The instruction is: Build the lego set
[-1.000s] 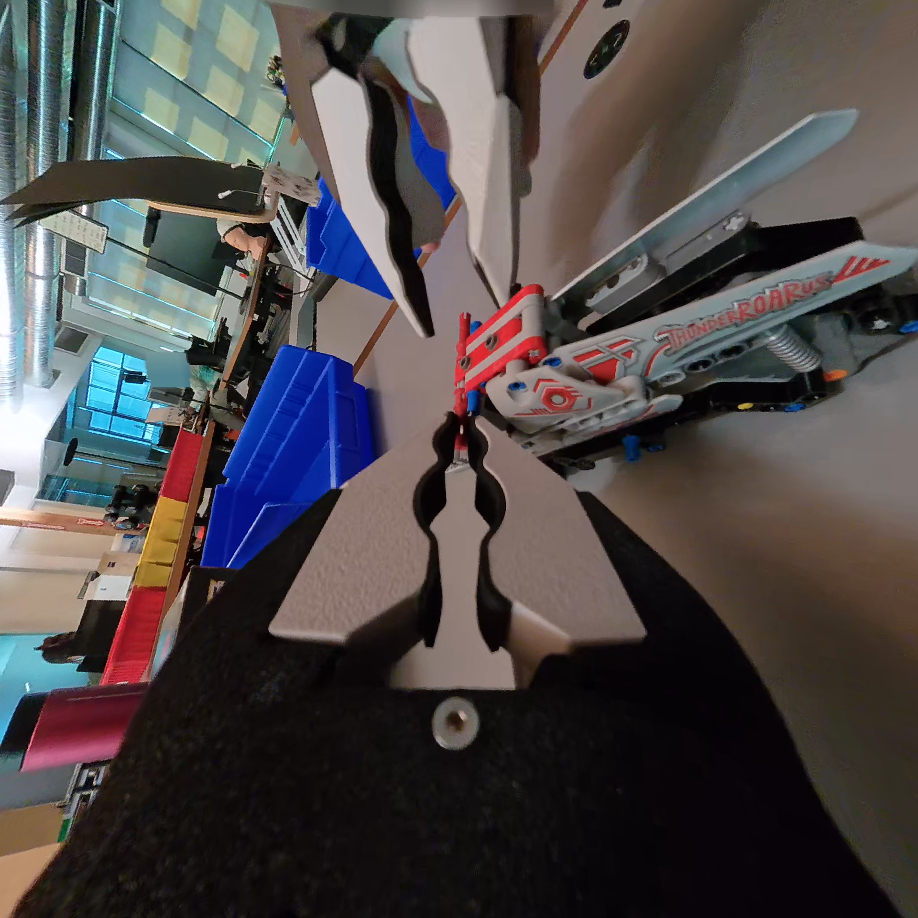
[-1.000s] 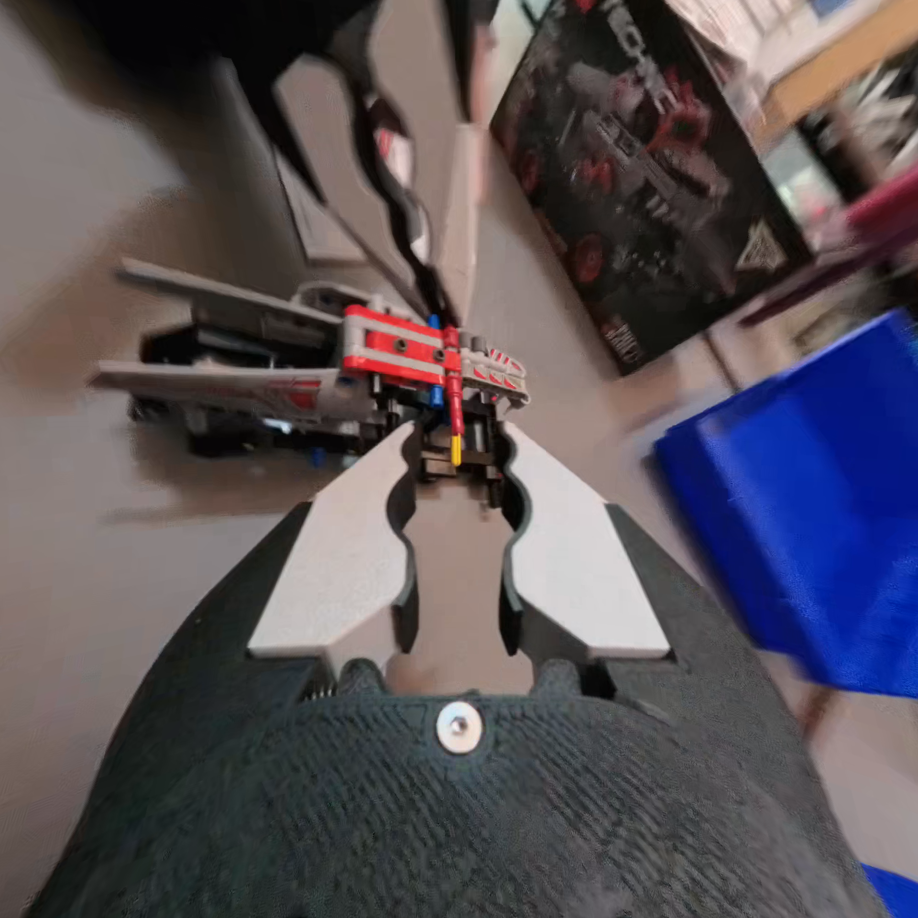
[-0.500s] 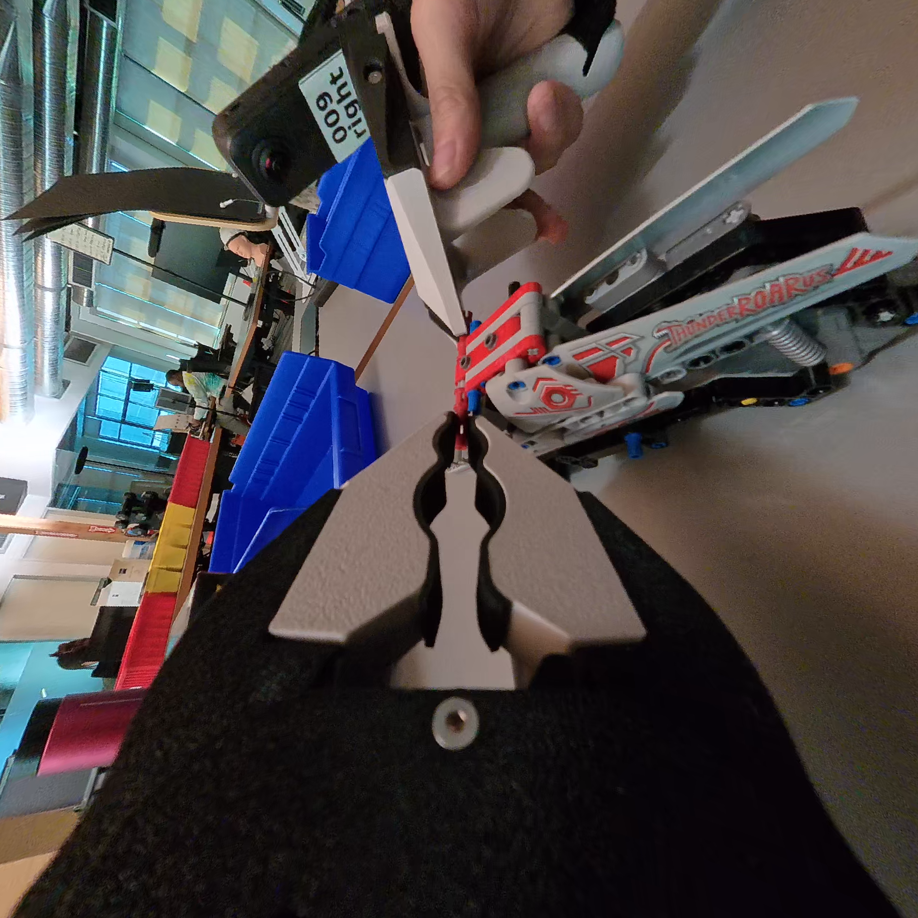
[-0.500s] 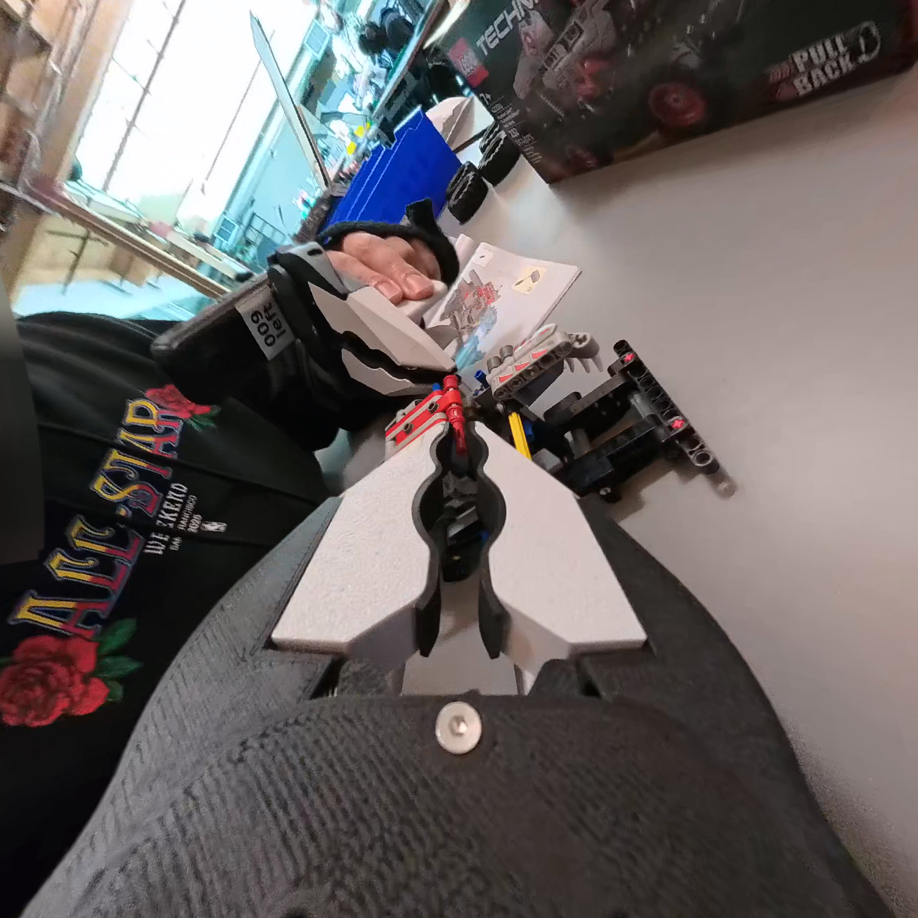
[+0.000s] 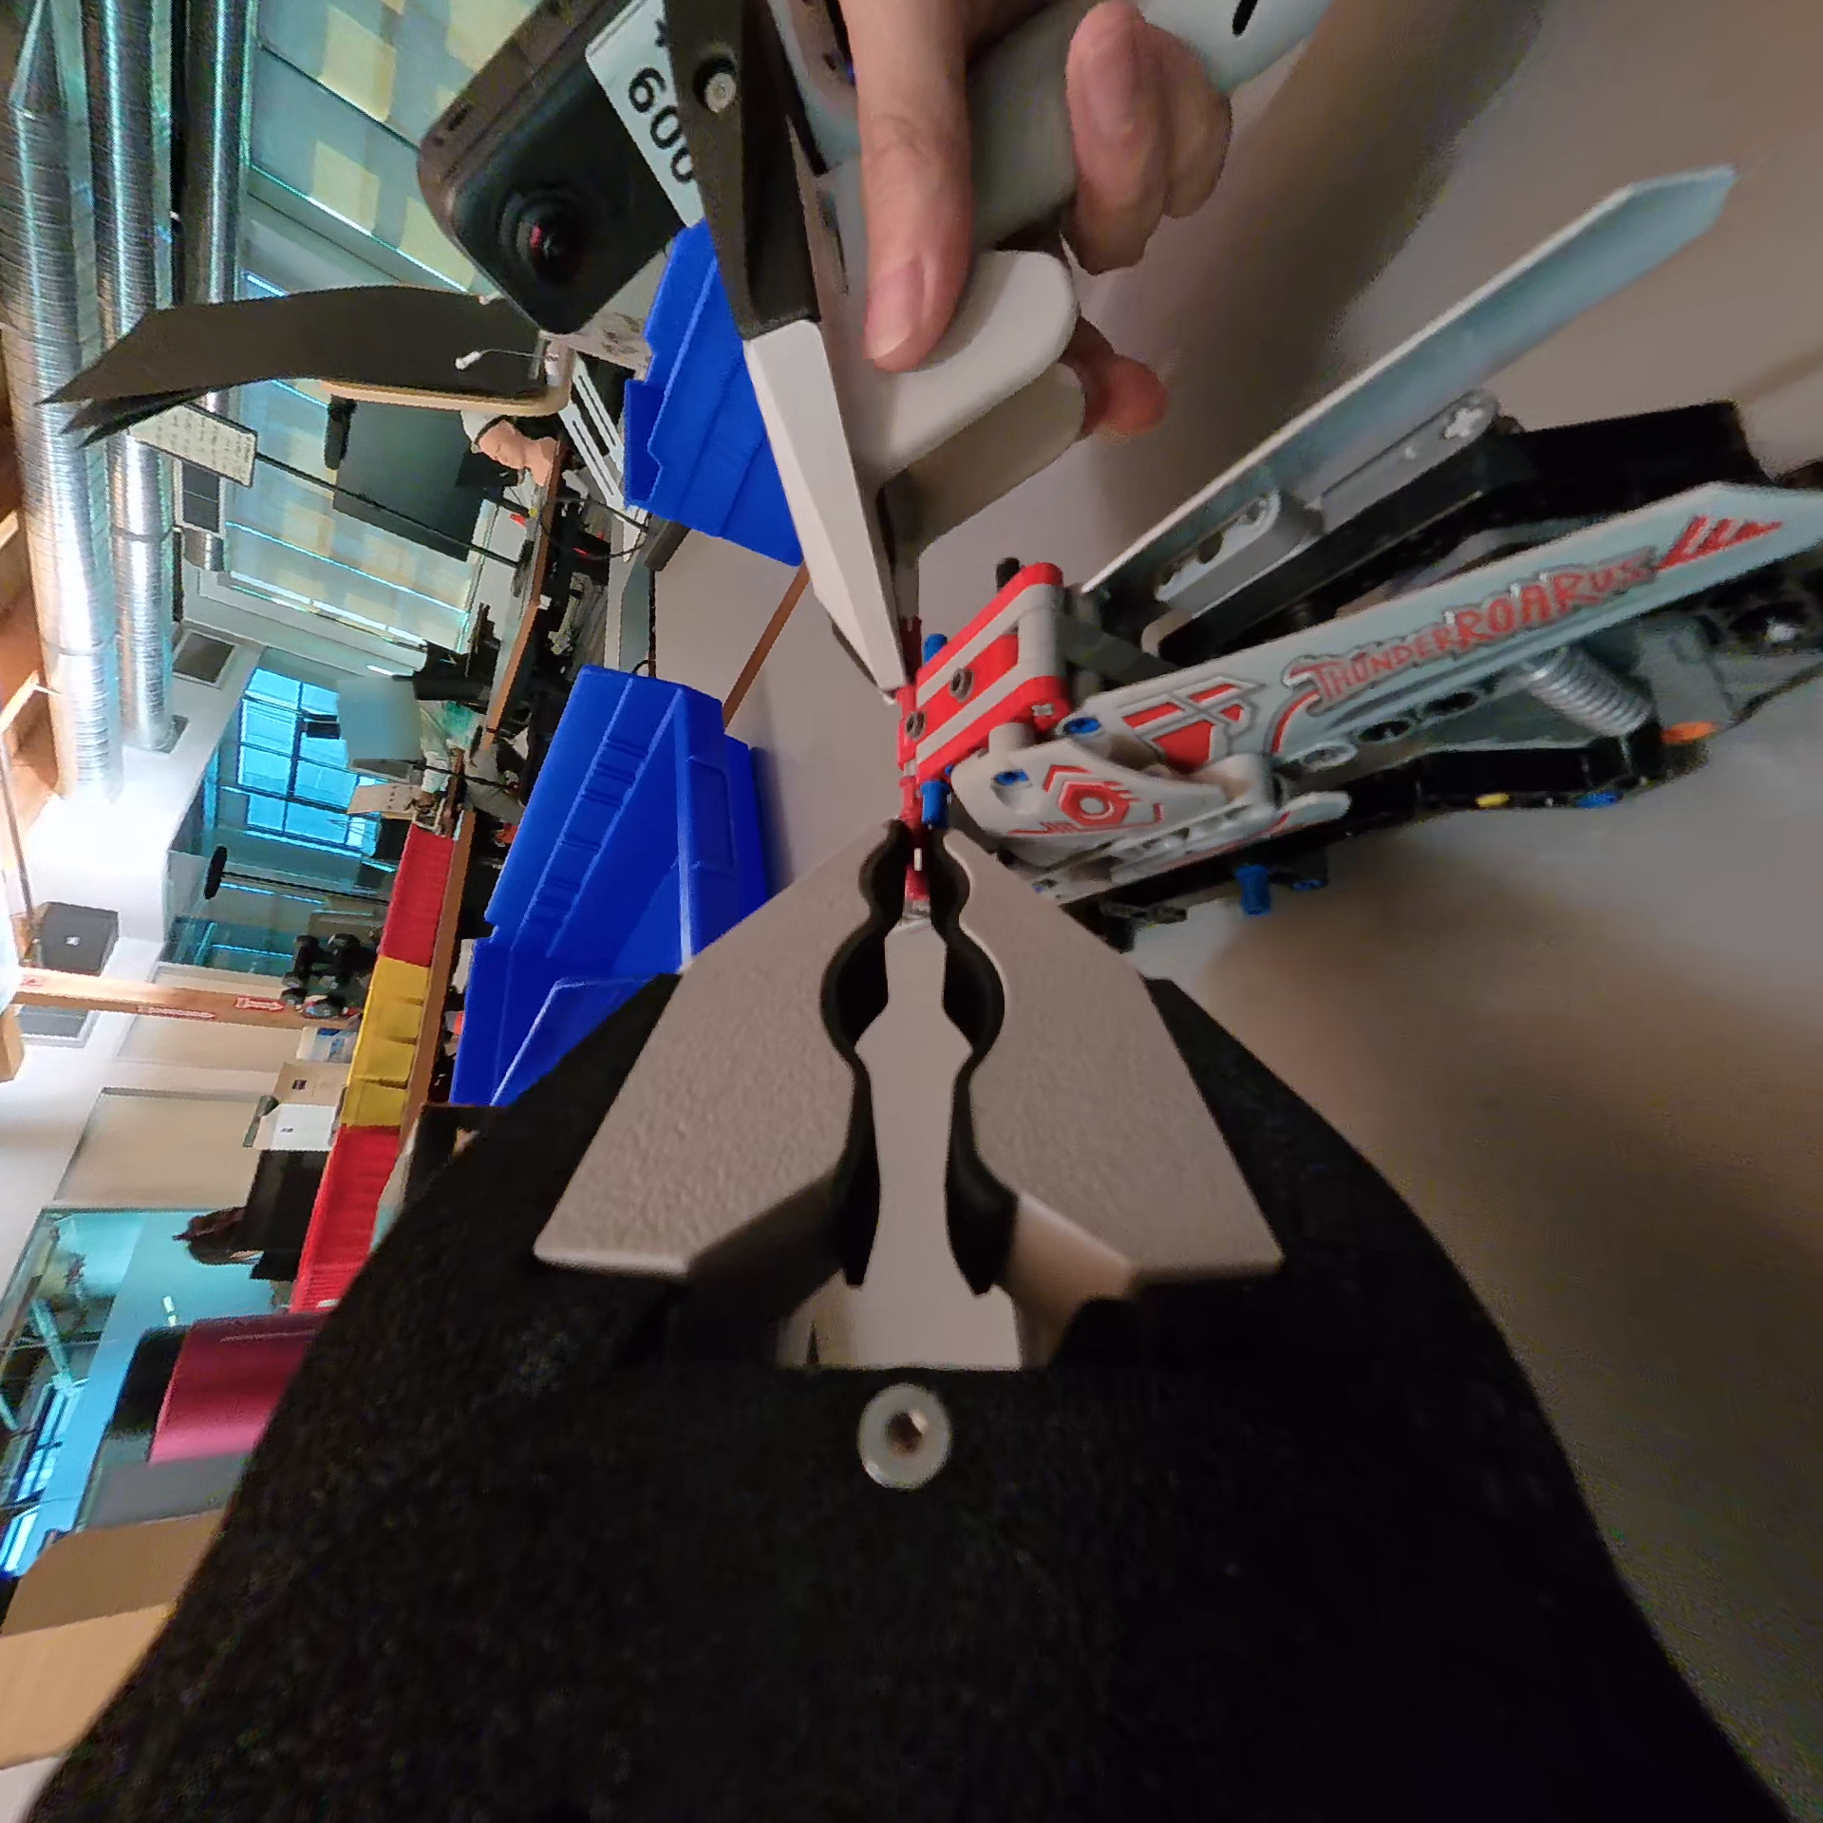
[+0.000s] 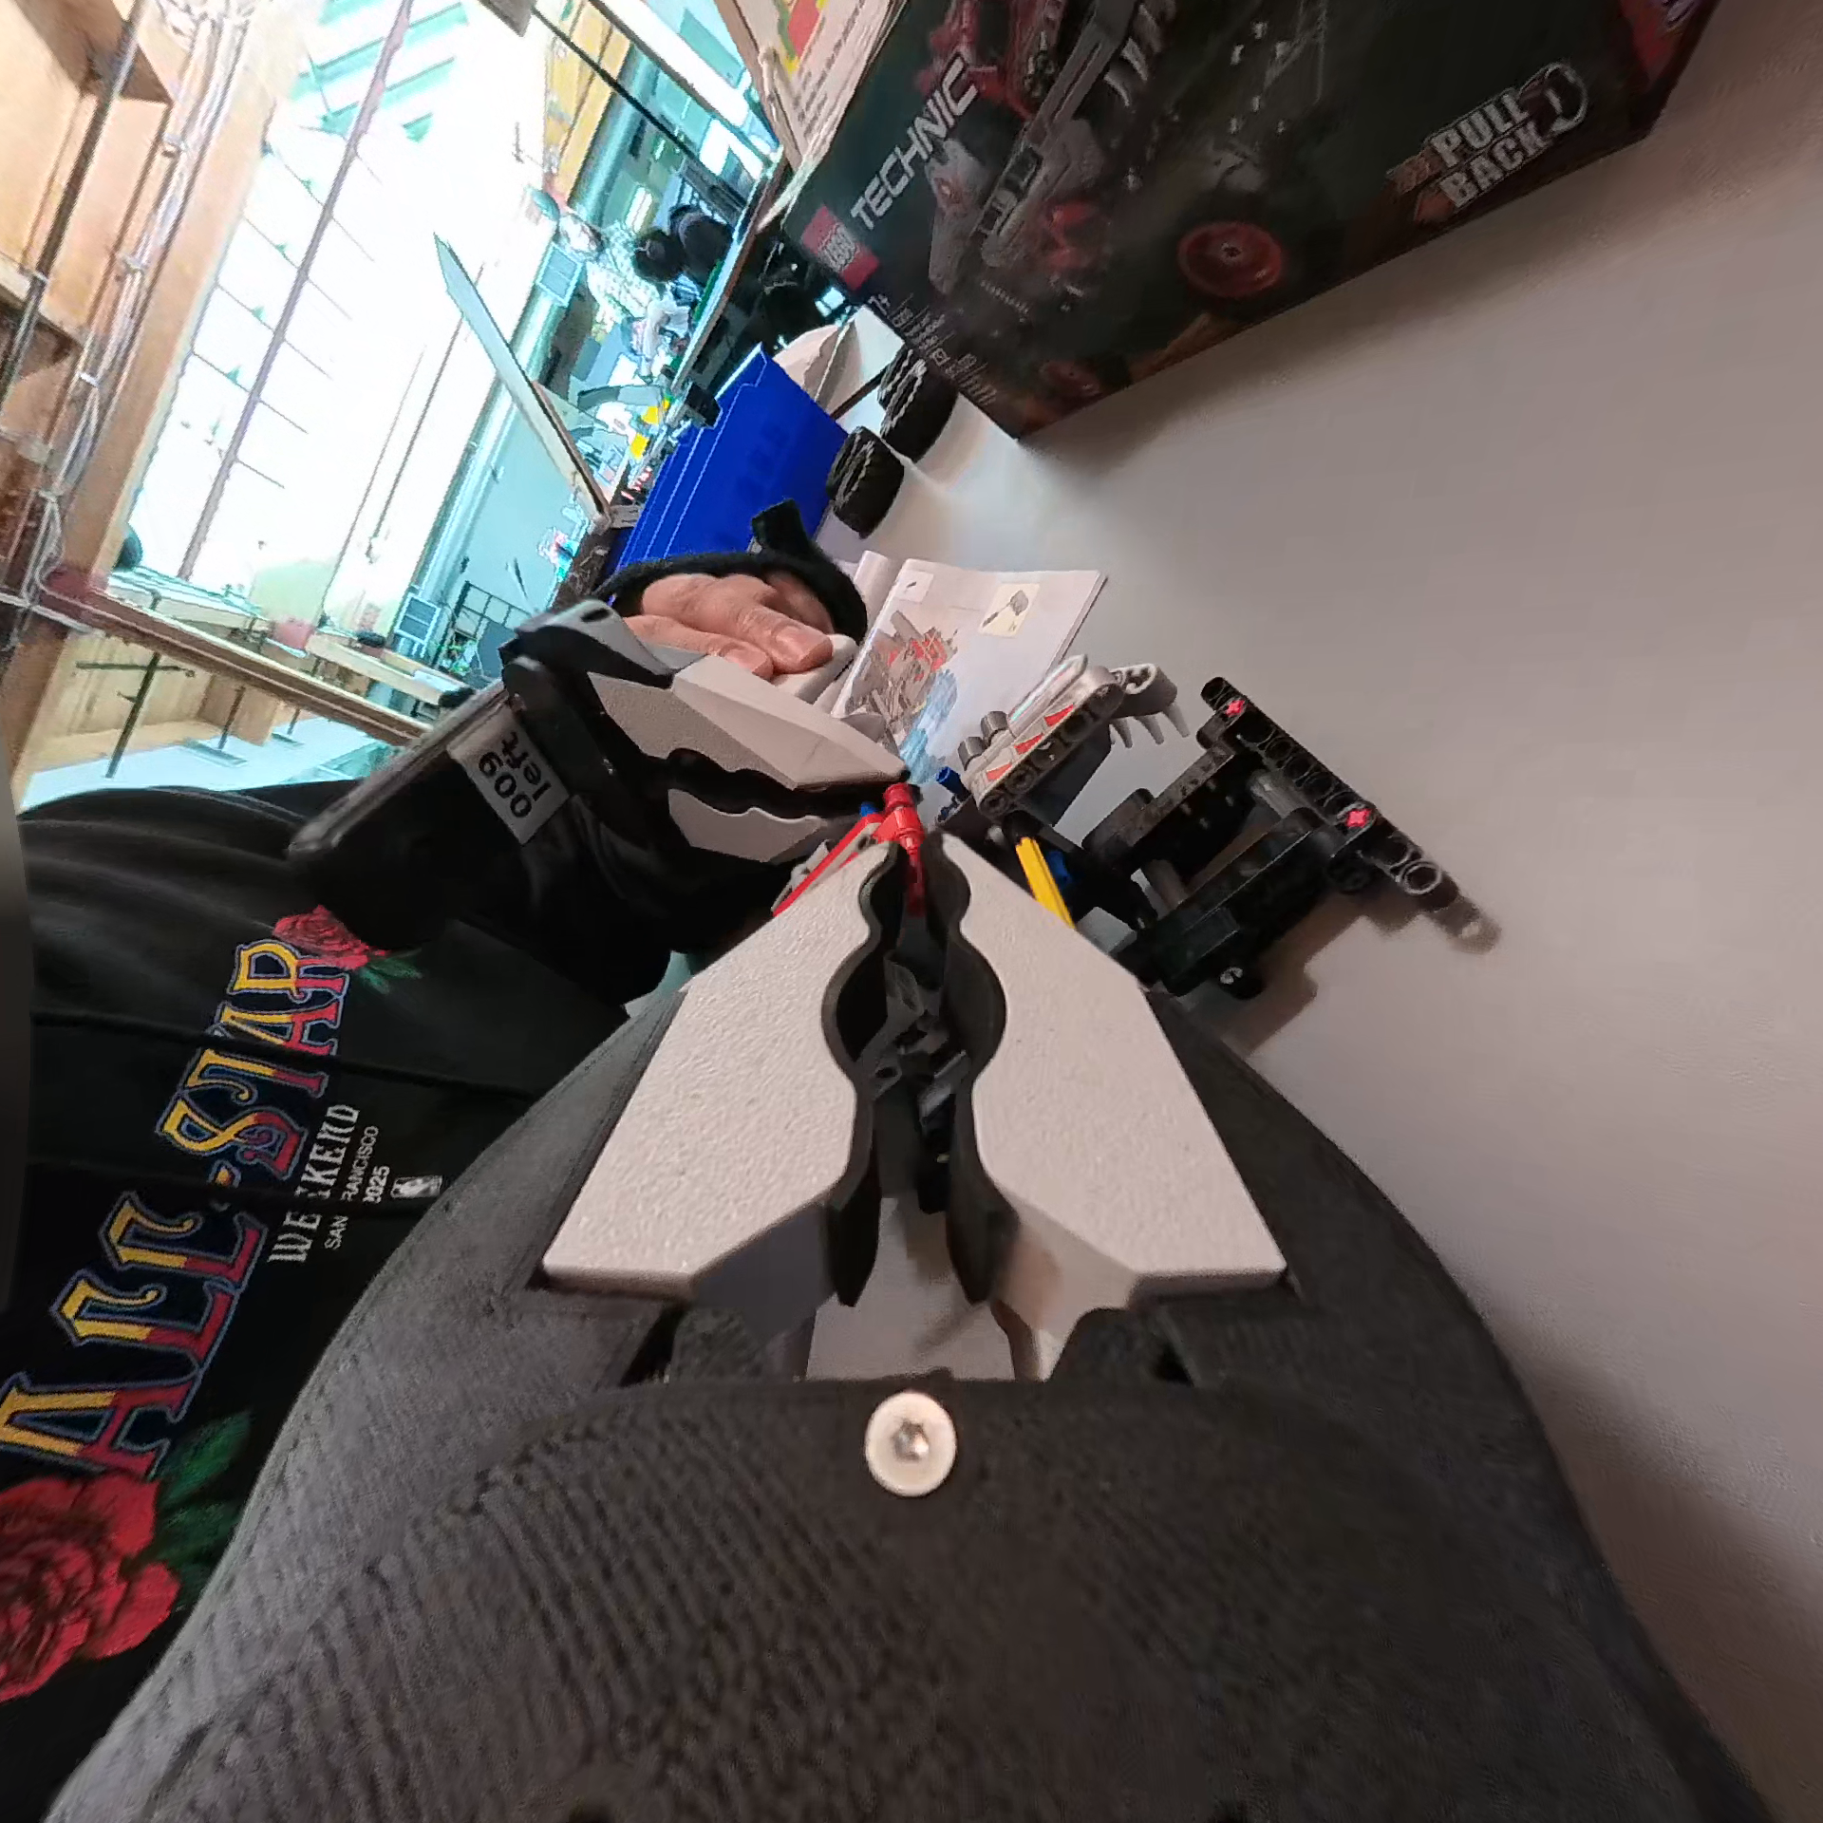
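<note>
Thin red plastic axle (image 5: 915,838) of grey-and-red brick vehicle (image 5: 1282,730), pinched at opposite ends by nearly closed left gripper (image 5: 917,868) and right gripper (image 6: 917,868). Below, pale grey tabletop (image 6: 1480,691); behind, blue plastic bins (image 5: 631,838), bright windows.

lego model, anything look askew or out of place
Nothing is broken or spilled. The lego model lies tipped on its side on the table, wheel-less; two loose tyres sit by the box. Both grippers pinch the thin red axle at its nose.
</note>
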Action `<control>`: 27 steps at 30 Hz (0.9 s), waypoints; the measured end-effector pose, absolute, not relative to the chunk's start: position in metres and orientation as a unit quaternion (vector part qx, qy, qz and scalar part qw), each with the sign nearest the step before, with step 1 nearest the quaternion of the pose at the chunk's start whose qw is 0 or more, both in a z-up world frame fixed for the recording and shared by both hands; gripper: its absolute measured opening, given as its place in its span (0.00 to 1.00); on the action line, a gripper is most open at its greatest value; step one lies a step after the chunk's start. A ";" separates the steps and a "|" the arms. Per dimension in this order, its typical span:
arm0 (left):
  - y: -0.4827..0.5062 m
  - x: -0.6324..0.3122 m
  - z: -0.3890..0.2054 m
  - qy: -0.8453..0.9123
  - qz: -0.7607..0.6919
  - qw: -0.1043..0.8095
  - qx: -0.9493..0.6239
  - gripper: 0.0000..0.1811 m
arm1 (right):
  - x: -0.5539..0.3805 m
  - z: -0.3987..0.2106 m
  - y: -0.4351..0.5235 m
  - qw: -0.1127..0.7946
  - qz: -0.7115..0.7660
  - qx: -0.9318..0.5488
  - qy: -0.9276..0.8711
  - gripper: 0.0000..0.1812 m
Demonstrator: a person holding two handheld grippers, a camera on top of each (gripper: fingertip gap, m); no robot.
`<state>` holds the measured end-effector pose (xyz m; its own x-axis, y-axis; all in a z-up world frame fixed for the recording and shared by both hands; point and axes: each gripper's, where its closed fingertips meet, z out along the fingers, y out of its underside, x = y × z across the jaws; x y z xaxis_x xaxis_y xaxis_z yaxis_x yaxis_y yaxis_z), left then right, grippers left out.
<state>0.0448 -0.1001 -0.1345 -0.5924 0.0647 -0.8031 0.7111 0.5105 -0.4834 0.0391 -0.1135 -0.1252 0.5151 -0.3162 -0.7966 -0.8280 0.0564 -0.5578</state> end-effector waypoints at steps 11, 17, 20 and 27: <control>-0.102 0.033 -0.123 0.772 -0.451 0.374 0.248 0.01 | 0.043 -0.099 -0.142 0.595 0.177 -0.652 0.436 0.00; -0.104 0.025 -0.126 0.766 -0.455 0.369 0.264 0.03 | 0.026 -0.114 -0.146 0.579 0.207 -0.638 0.463 0.12; -0.104 0.024 -0.126 0.763 -0.450 0.377 0.270 0.02 | 0.023 -0.120 -0.133 0.581 0.260 -0.614 0.468 0.09; -0.095 0.020 -0.121 0.775 -0.477 0.330 0.252 0.07 | 0.024 -0.126 -0.124 0.582 0.296 -0.603 0.458 0.06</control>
<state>0.0205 -0.0946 -0.1212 -0.6551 0.0752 -0.7518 0.7050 0.4186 -0.5725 0.0236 -0.1244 -0.1255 0.4047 -0.2069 -0.8908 -0.8974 0.0977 -0.4304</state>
